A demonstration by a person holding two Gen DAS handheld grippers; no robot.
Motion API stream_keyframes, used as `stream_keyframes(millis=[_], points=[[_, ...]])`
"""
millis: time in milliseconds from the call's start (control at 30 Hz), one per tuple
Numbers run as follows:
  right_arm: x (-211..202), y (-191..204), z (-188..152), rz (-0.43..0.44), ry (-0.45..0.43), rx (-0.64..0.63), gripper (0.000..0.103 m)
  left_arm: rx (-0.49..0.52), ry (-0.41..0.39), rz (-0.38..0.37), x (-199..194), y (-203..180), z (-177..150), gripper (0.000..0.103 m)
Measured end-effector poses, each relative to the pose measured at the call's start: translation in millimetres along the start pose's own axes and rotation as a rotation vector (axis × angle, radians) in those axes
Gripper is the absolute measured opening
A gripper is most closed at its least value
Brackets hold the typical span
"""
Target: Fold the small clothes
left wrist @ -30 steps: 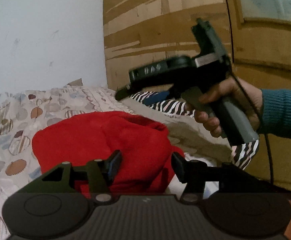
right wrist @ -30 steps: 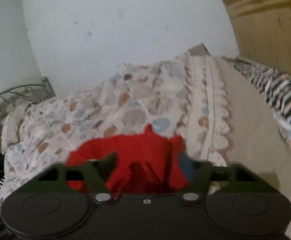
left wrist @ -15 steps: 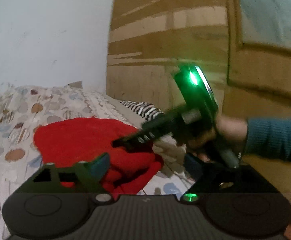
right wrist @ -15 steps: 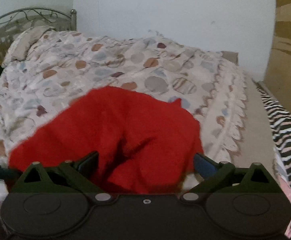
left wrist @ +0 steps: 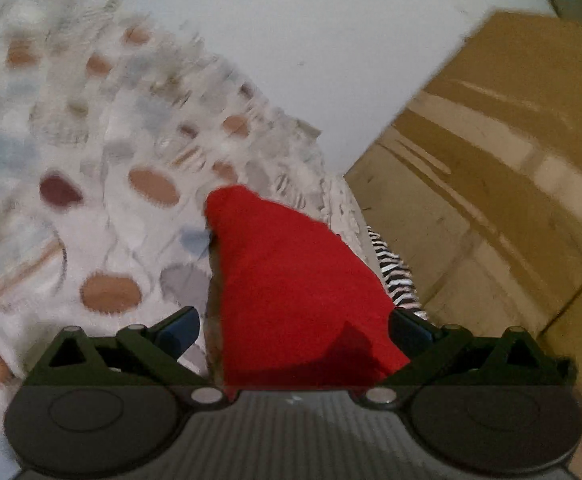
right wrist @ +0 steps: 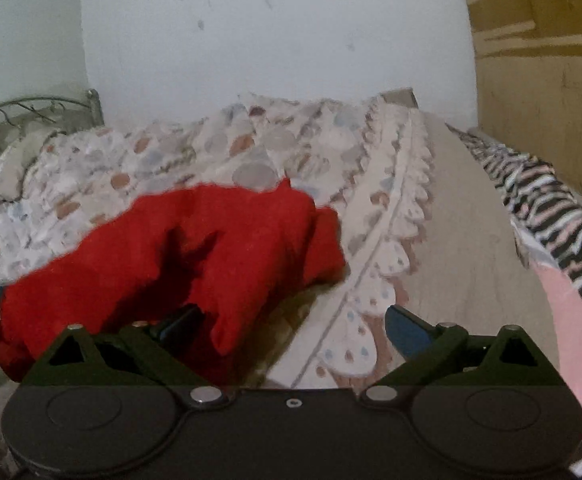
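Both the left gripper (left wrist: 293,330) and right gripper (right wrist: 293,322), jaws just spread wide, hold nothing, so a careless re-grab could bunch the rumpled red garment (right wrist: 171,264).

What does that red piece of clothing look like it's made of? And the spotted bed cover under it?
The red garment looks like a soft, matte fleece or thick knit: it has a slightly fuzzy surface, no shine, and slumps in rounded, bulky folds. The exact fibre cannot be told. The bed cover looks like thin printed woven cloth, perhaps cotton: flat and matte, with fine wrinkles, printed spots and a scalloped trim along its edge.
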State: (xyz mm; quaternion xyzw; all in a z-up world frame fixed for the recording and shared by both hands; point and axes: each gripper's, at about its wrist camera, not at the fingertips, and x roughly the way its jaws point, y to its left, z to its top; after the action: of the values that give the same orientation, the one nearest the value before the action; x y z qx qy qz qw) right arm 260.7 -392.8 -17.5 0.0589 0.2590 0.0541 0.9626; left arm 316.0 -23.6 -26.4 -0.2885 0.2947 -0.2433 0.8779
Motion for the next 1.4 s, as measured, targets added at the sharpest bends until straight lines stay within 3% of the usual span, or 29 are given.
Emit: stream_keyframes(millis=[167, 200, 300, 333, 433, 500, 600, 667, 767, 933, 1000, 1100, 1167, 1300, 1400], points=[[6.6, -14.9, 32.1, 0.118, -0.069, 0.132, 0.1, -0.069, 0.113, -0.027, 28.7, 15.8, -7.4, 0.102], [12.0, -17.7, 39.2, 0.136, -0.067, 0.164, 0.094, -0.062, 0.12, -0.031, 32.8, 15.2, -12.8, 0.102], [40.1, -24.1, 60.4, 0.161, -0.021, 0.234, 0.055, -0.043, 0.144, -0.042, 39.7, 12.6, -21.7, 0.102], [52.4, -24.7, 66.4, 0.155, 0.006, 0.24, 0.046, -0.041, 0.154, -0.046, 42.4, 11.5, -23.3, 0.102], [85.9, -25.7, 75.7, 0.145, 0.091, 0.235, 0.042, -0.025, 0.188, -0.052, 52.8, 10.9, -25.1, 0.102], [104.4, -26.6, 77.6, 0.117, 0.149, 0.24, 0.033, -0.022, 0.21, -0.055, 57.0, 10.3, -27.7, 0.102], [109.7, -24.8, 82.2, 0.119, 0.15, 0.223, 0.011, -0.013, 0.23, -0.054, 65.3, 6.3, -29.6, 0.102], [98.9, -17.0, 90.7, 0.097, 0.072, 0.154, 0.01, 0.007, 0.232, -0.04, 70.1, -0.1, -30.7, 0.102], [91.3, -9.8, 103.3, 0.062, -0.008, 0.08, 0.01, 0.033, 0.232, -0.011, 77.6, -10.9, -32.0, 0.102], [121.0, -19.1, 82.7, -0.015, 0.098, 0.054, 0.011, 0.074, 0.238, 0.014, 77.4, -18.9, -37.2, 0.102], [121.4, -25.6, 72.0, -0.007, 0.086, 0.096, 0.016, 0.065, 0.24, 0.012, 76.8, -17.3, -38.5, 0.102], [114.3, -30.4, 68.3, -0.003, 0.068, 0.146, 0.032, 0.072, 0.24, 0.016, 75.5, -19.1, -38.9, 0.102], [106.0, -29.0, 70.7, -0.007, 0.064, 0.135, 0.036, 0.071, 0.238, 0.019, 76.3, -18.9, -38.7, 0.103], [76.4, -24.6, 74.8, 0.066, 0.048, 0.131, 0.074, 0.076, 0.227, 0.029, 76.1, -21.4, -41.3, 0.103], [57.1, -13.4, 77.7, 0.157, 0.042, 0.092, 0.087, 0.076, 0.222, 0.03, 74.5, -21.6, -42.6, 0.103]])
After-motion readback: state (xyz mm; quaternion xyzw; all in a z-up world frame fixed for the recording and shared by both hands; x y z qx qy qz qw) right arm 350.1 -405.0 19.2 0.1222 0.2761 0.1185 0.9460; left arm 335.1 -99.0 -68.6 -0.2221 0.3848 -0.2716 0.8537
